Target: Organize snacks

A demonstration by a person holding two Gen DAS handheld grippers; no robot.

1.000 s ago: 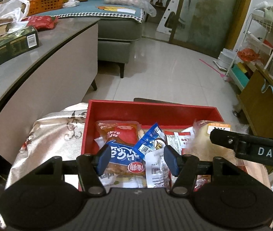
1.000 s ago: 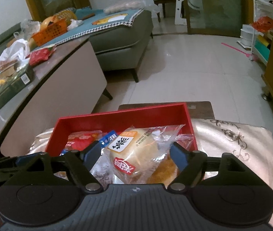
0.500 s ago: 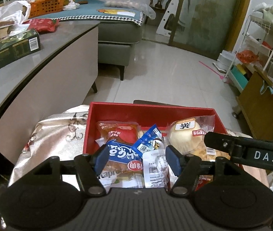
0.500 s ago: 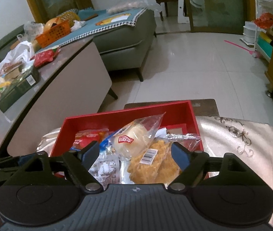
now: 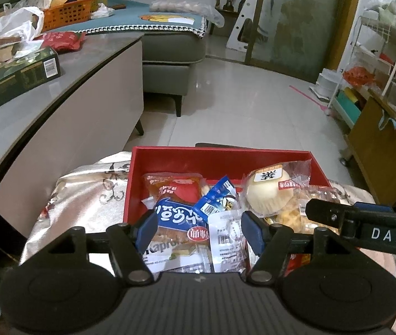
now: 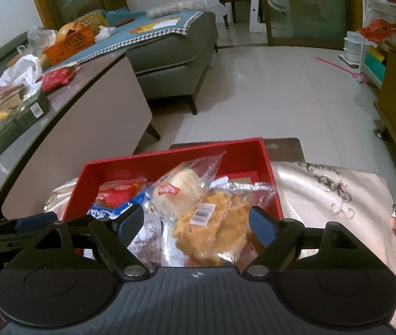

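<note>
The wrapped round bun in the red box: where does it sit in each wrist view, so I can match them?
Left wrist: the wrapped round bun lies right of centre in the red box, beyond the left gripper.
Right wrist: the bun lies centre-left, tilted, above the orange crispy snack bag, ahead of the right gripper.
Shared landmark: the box's red far wall.
</note>
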